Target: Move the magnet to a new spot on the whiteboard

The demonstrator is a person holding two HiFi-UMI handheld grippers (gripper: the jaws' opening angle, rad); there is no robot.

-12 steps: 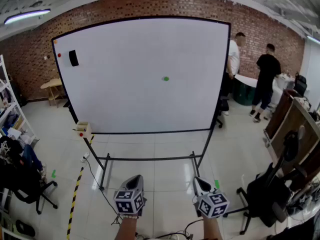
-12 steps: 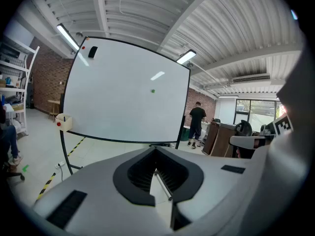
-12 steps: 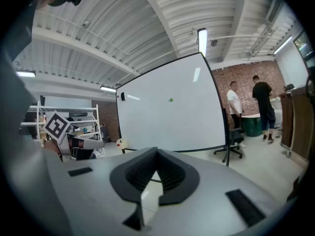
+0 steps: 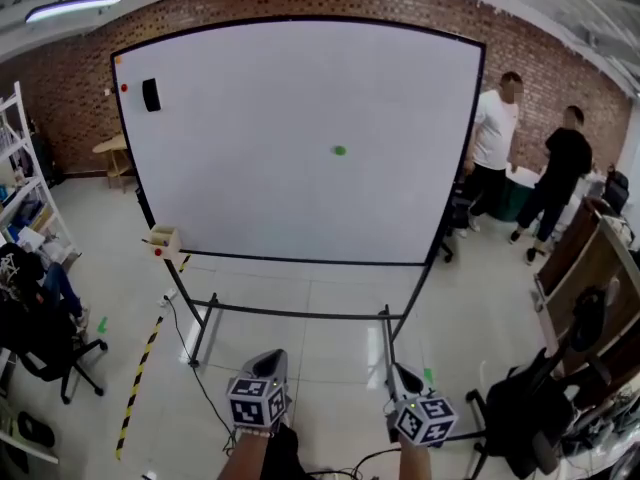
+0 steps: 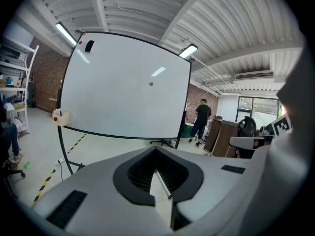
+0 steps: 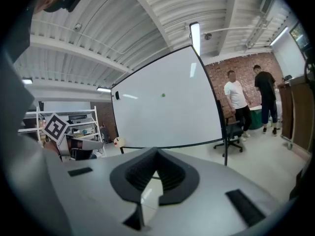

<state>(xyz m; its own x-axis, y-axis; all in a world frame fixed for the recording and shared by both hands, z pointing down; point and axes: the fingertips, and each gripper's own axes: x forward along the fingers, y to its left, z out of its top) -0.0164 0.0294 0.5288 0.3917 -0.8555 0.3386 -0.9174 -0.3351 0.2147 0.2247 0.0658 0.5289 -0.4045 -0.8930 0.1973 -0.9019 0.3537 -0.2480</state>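
At the far left of the head view there is a white shelf. A black chair stands below it, in the lower left. A strip of yellow and black tape lies on the floor next to the chair.

A big whiteboard on a stand fills the middle of the frame. A red dot and a black eraser sit side by side in its upper left corner. A small box hangs at its lower left corner. The green magnet sticks to the board a bit right of the middle. It is all alone there, well apart from the eraser.

At the bottom of the frame are the two tongs, both far from the board. The left tongs point up at the board. In their own view the tips are pressed together and pinch nothing. The right tongs are just to the right of them. They are pressed together too, with nothing in between.

At the right edge, past the board, two people stand by the brick wall. One wears a white shirt and one wears a black shirt. Dark chairs and desks fill the lower right corner.
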